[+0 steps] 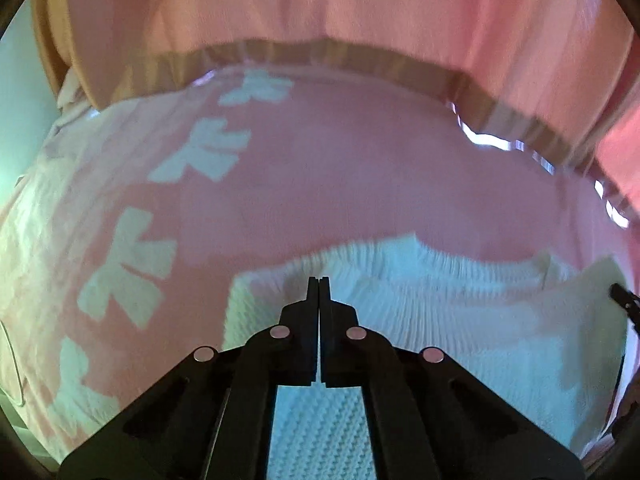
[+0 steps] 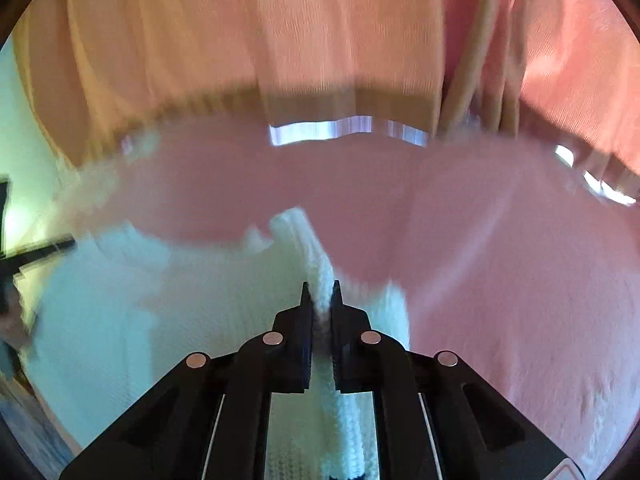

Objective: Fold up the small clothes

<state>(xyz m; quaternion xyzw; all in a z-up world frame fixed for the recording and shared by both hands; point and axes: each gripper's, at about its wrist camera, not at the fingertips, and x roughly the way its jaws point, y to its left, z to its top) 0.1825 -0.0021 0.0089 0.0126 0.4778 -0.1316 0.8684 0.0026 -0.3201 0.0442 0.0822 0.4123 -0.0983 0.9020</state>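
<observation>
Left gripper: black, jaws pressed fully together, tips over white knit garment; nothing seen between pads, though a thin layer possibly pinched, view blurred. Right gripper: black, clamped on a ribbed fold of same garment, fold running up between jaws toward 12 o'clock. Garment: white, textured knit, spread at 6 o'clock of both views on pink cover. Cover: pink, white block pattern at 9 o'clock in left view. Pink curtain: hanging at 12 o'clock, beyond cover edge.
</observation>
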